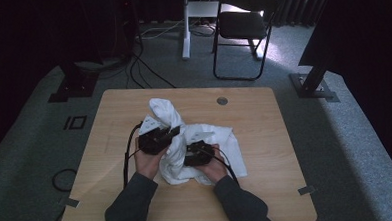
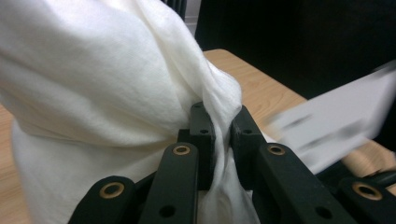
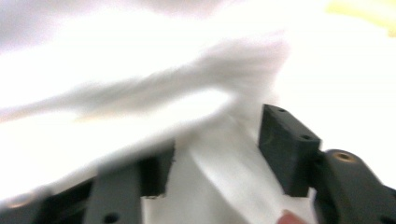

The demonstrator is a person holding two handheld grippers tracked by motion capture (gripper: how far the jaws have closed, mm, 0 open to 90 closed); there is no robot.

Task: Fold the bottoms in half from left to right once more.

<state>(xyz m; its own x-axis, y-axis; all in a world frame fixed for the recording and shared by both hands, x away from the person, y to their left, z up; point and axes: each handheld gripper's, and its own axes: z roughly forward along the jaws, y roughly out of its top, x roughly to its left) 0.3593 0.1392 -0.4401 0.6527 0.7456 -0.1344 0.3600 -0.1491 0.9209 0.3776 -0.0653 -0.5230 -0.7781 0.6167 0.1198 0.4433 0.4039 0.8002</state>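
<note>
The white cloth (image 1: 195,140) lies bunched in the middle of the desk (image 1: 265,137), one end pulled up into a soft hump and the rest spread in loose folds toward the person's right side. It looks light and limp, with no stiffness of its own: it sags and twists wherever it is not held, so it probably follows a pull without resistance but drags the rest of its bulk along. It is not fragile, and its matte weave should not slip much once pinched. A firm hold seems best on a gathered fold or along an edge, not on a single loose layer.

The left gripper (image 1: 157,138) has its jaws clenched on a twisted rope of the cloth, seen in the left gripper view (image 2: 222,140) squeezed tight between the two pads, with the hump rising above them. The right gripper (image 1: 198,153) sits low against the cloth's lower folds. In the right gripper view (image 3: 219,158) its jaws stand apart, released; a fold runs between them but the pads do not press it.
</note>
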